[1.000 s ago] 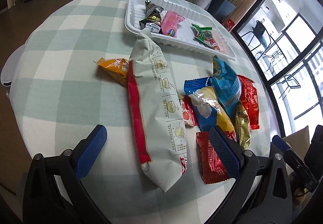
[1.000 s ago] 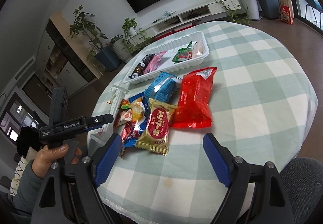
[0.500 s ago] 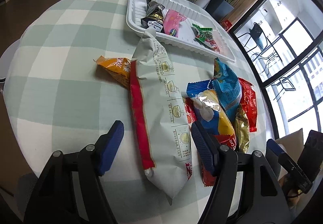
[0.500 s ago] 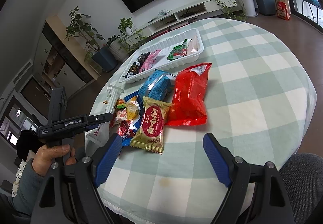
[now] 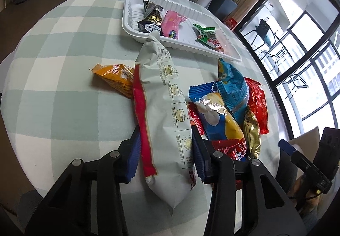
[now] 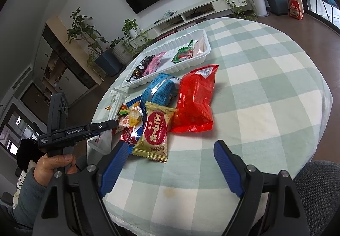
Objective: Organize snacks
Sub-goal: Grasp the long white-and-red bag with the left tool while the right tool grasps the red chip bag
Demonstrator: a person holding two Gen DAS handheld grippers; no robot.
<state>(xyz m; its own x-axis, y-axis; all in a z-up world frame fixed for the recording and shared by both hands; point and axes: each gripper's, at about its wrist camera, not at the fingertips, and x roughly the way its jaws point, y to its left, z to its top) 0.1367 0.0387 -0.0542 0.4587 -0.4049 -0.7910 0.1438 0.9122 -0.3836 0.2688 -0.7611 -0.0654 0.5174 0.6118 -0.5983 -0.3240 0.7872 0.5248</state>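
1. Left wrist view is showing my left gripper (image 5: 165, 146) with its blue pads pressing in on both sides of the near end of the long white-and-red bag (image 5: 161, 95), so I am judging it clamped on that bag.
2. I am reading the step in hand as the pickup of this bag; the next move is calling for a lift that clears the pile, then a carry to the white tray (image 5: 131, 16) at the far side.
3. I am watching the bag's far tip, which is reaching the tray's near rim, and the orange packet (image 5: 114, 78) tucked partly under its left edge, which may be dragging along.
4. Right of the bag, the blue-and-yellow packet (image 5: 218, 116) is lying just beside my right-hand pad.
5. Right wrist view is showing my right gripper (image 6: 170, 170) hanging wide apart and empty above the checked tablecloth (image 6: 265, 95).
6. Only this view is giving me the gold biscuit packet (image 6: 155, 131) face-on and the whole red bag (image 6: 195, 99), both near the pile's right side.
7. It is also showing my left hand (image 6: 53, 163) on the handle, but hiding the pads' contact.
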